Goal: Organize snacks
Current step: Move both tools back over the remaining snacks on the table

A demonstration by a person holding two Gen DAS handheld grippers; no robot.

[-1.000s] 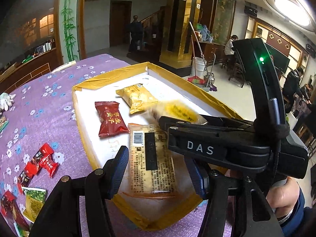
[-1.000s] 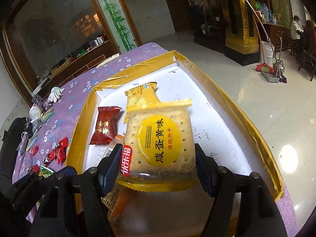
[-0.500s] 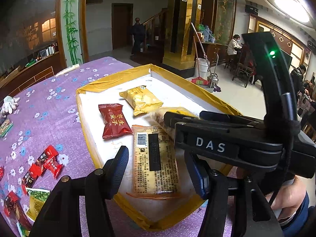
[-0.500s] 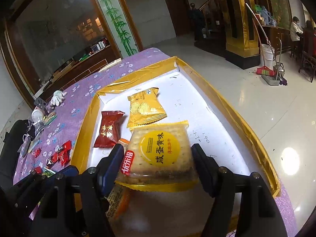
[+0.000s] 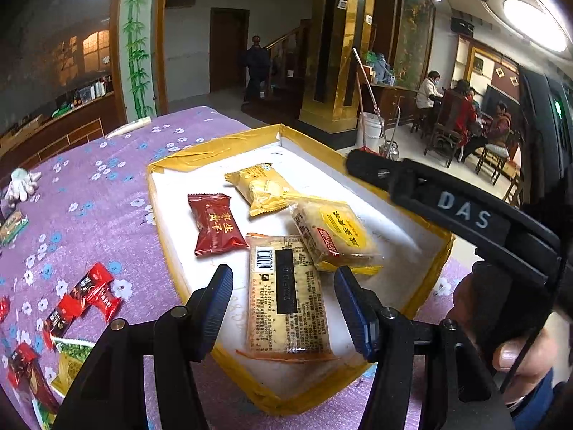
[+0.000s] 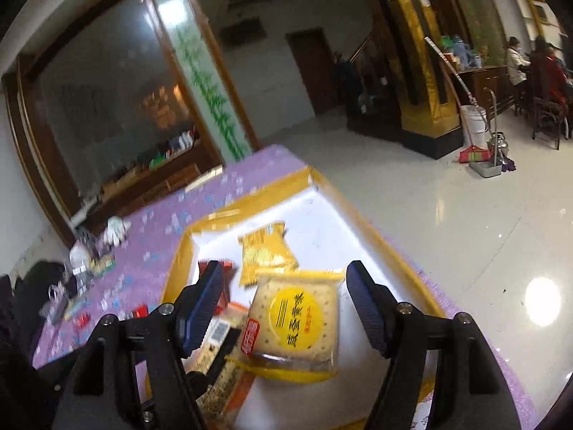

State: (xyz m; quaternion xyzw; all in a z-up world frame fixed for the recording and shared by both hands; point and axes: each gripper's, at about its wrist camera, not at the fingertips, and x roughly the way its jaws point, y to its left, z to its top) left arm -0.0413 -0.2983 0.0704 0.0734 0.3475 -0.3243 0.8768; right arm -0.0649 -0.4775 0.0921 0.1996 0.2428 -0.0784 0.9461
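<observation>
A white tray with a yellow taped rim (image 5: 172, 165) (image 6: 179, 265) lies on the purple flowered cloth. In it lie a red snack (image 5: 215, 224), a yellow snack (image 5: 259, 188) (image 6: 266, 254), a face-down cracker pack with a barcode (image 5: 286, 297) and a yellow-label cracker pack (image 5: 333, 233) (image 6: 297, 322), which rests partly on the barcode pack. My left gripper (image 5: 283, 304) is open above the barcode pack. My right gripper (image 6: 283, 308) is open and lifted above the yellow-label pack; its body (image 5: 465, 215) shows at the right of the left wrist view.
Small red candies (image 5: 86, 294) and green and yellow packets (image 5: 68, 358) lie on the cloth left of the tray. A white glove (image 5: 21, 182) lies at the far left. The table's edge drops to a tiled floor right of the tray.
My right gripper opened and let go of the yellow-label cracker pack, which now lies in the tray. The right gripper then rose and drew back. My left gripper stayed open.
</observation>
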